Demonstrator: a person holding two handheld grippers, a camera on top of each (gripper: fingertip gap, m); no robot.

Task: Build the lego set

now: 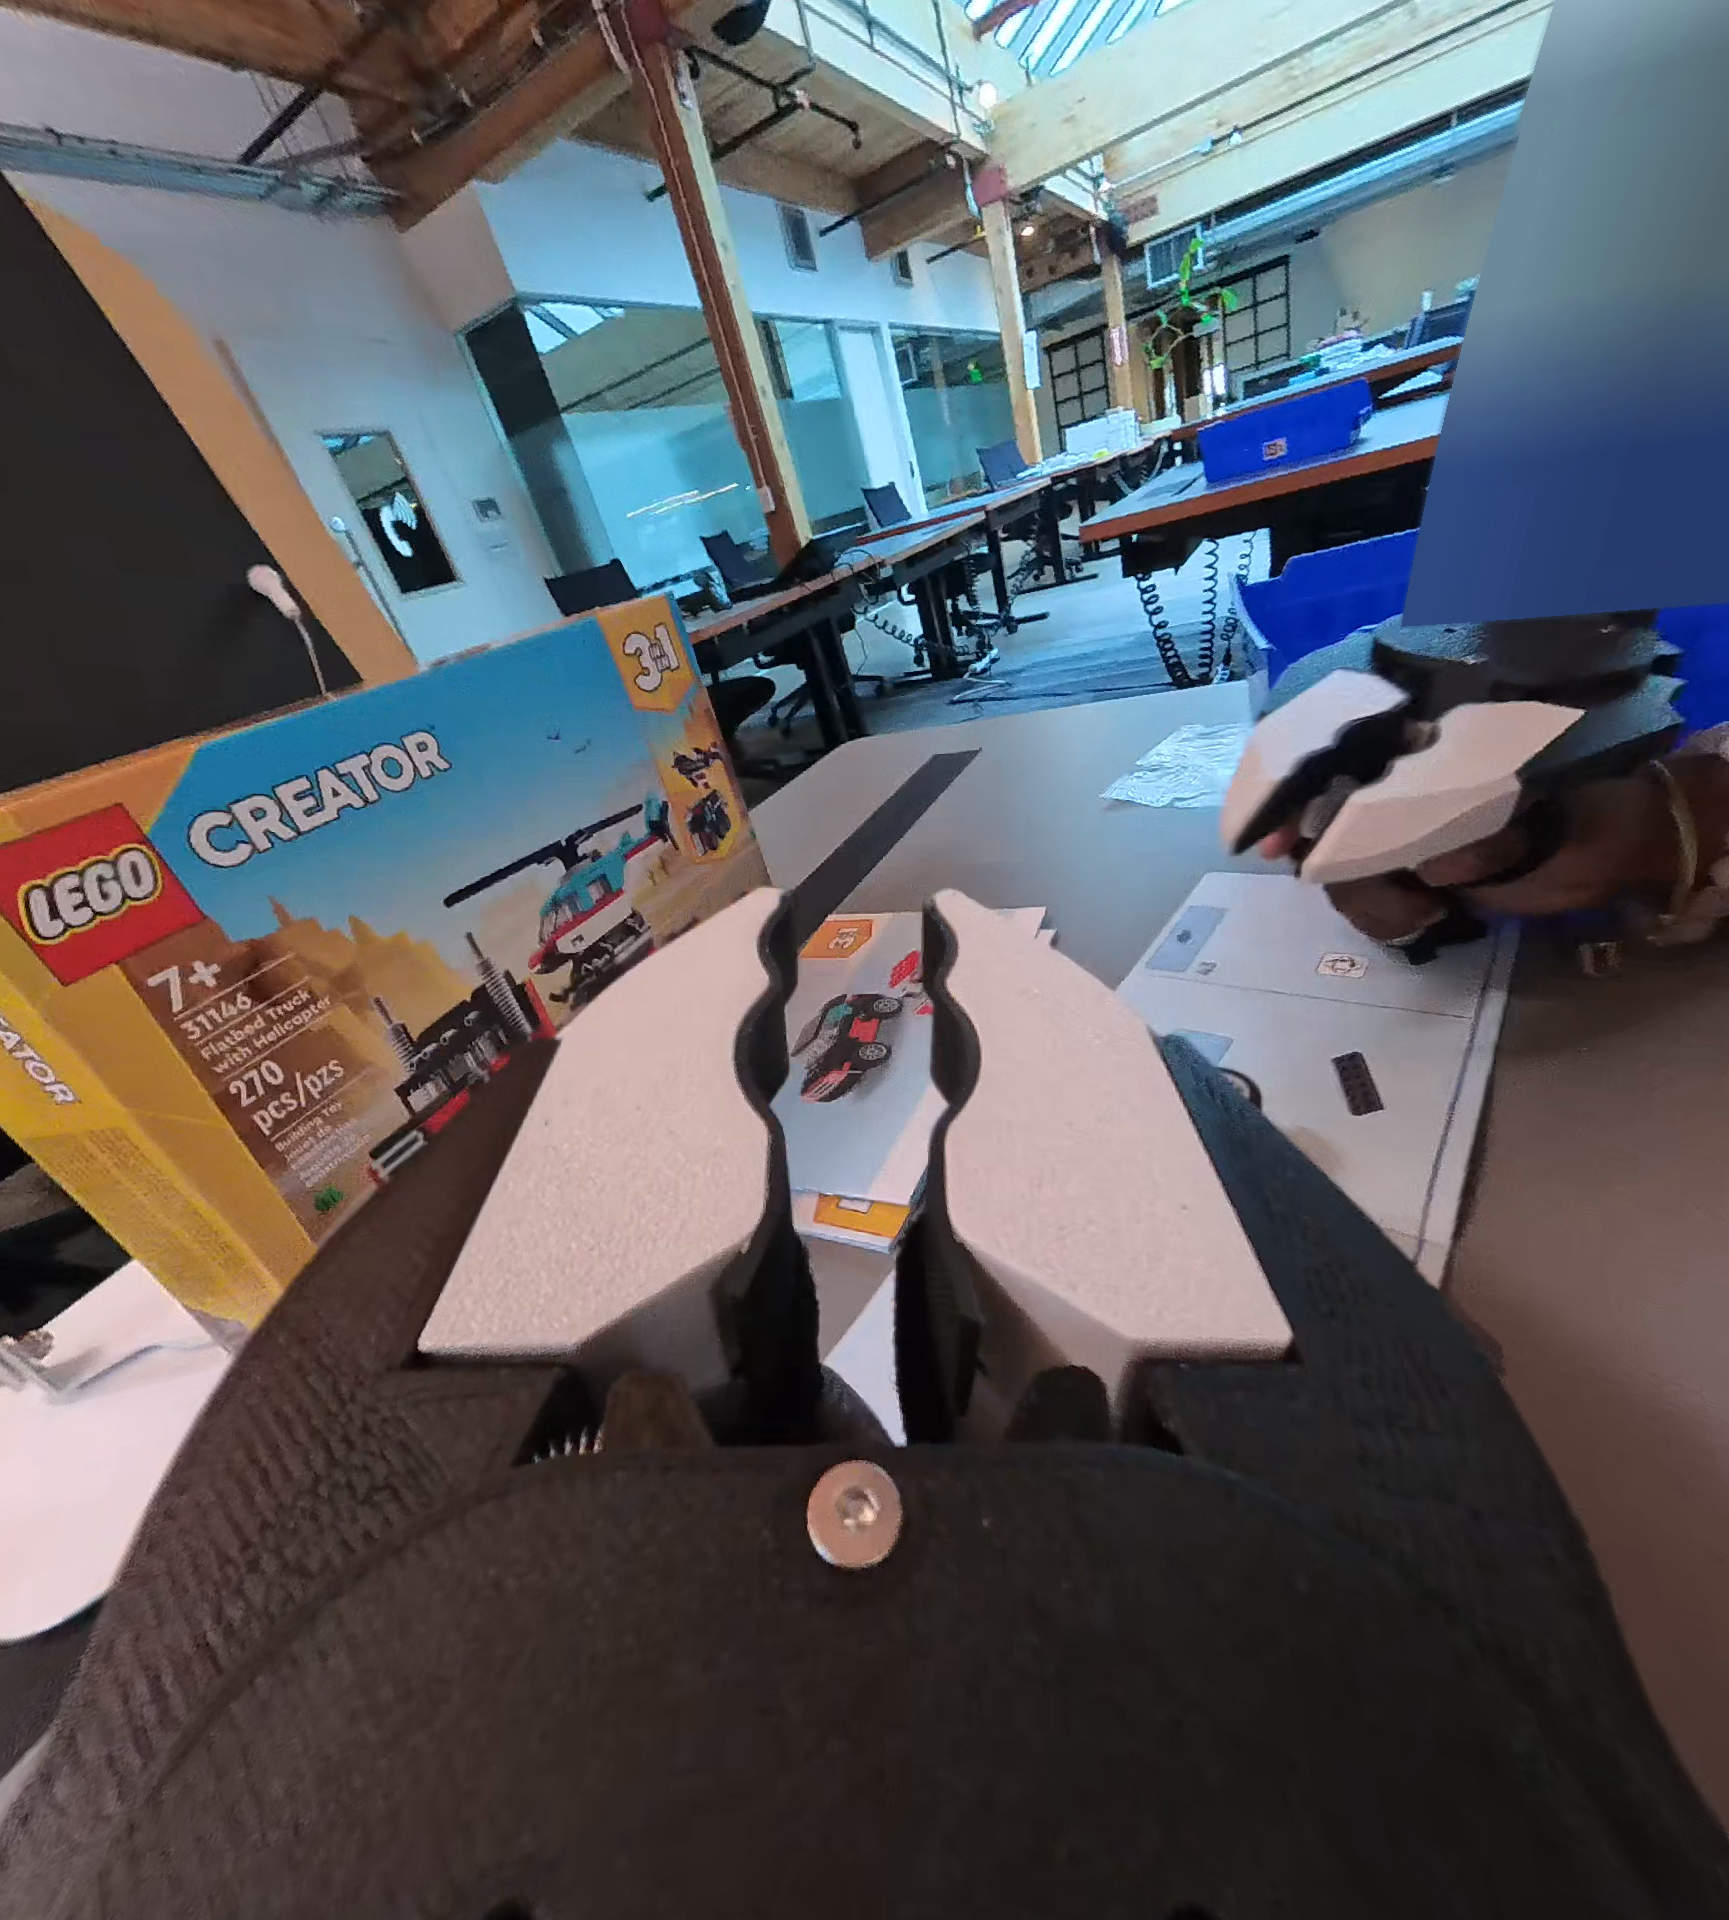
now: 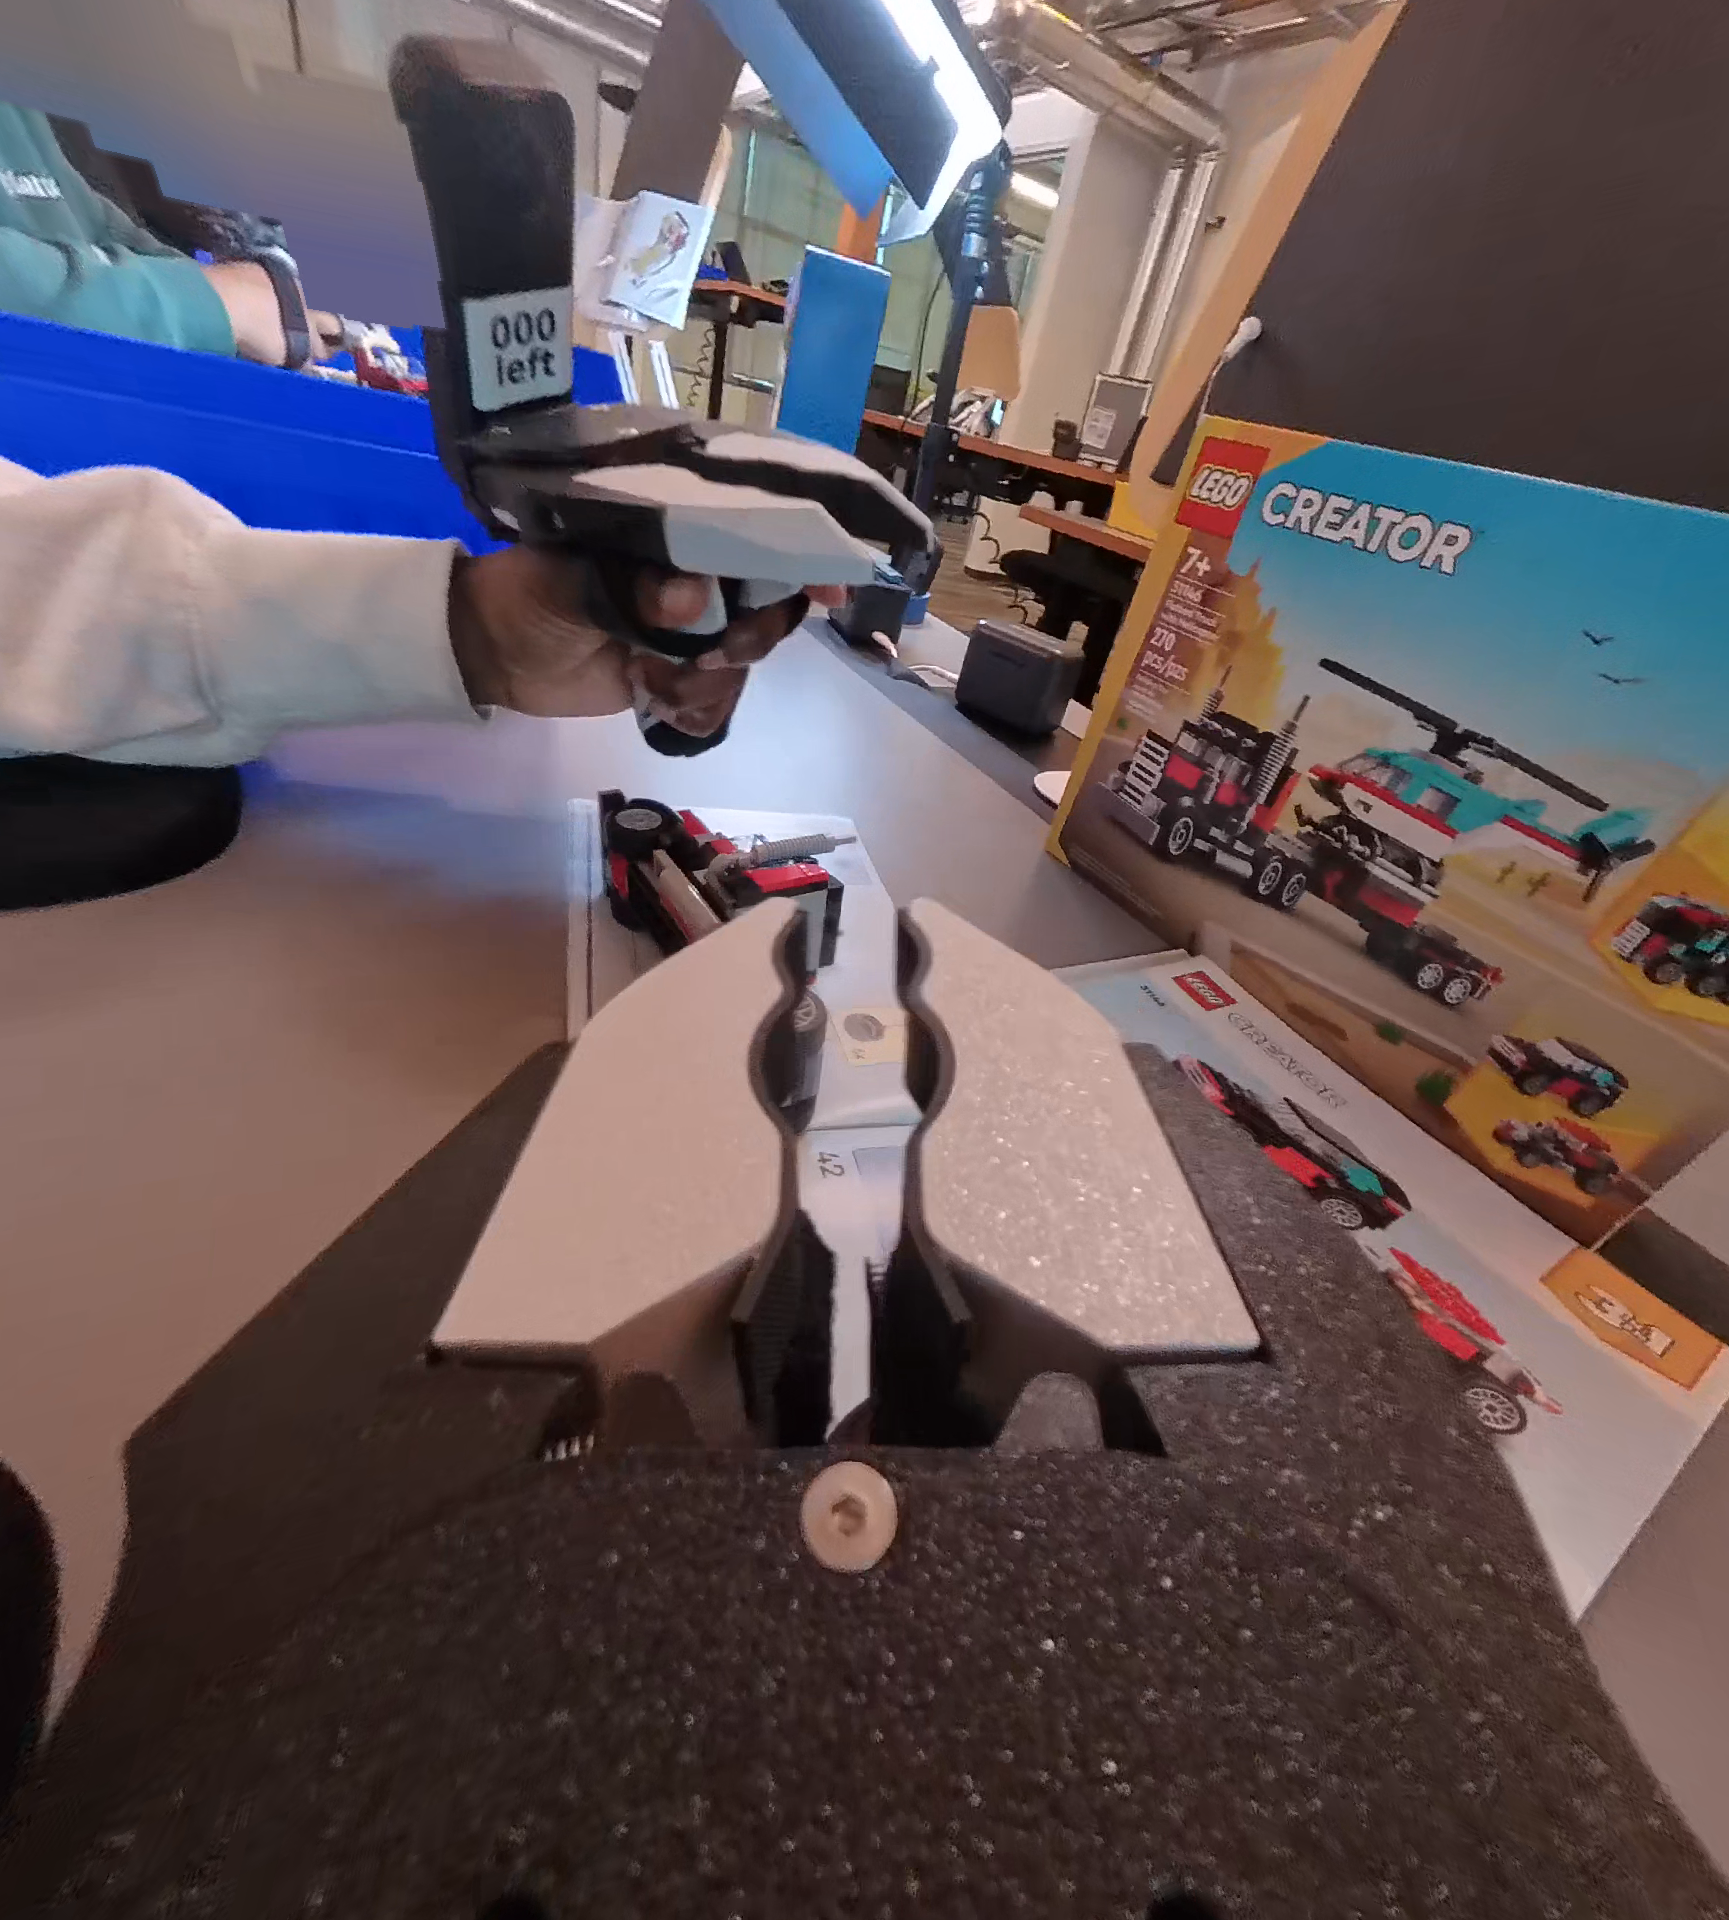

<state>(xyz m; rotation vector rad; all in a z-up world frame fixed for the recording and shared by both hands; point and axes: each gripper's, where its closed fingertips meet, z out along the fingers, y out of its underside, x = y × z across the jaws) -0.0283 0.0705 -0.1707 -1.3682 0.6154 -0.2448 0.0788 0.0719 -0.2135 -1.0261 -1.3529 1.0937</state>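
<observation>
Saw left gripper raised left of box, jaws parted, nothing held. Half-built truck lay on open booklet, mid table. My right gripper hovered near it, jaws released, empty. Box stood far right.

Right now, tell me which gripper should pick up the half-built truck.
Right. The right gripper points straight at the half-built truck lying just beyond its tips, jaws apart and empty. The left gripper hangs raised above the table, aimed past it.
</observation>
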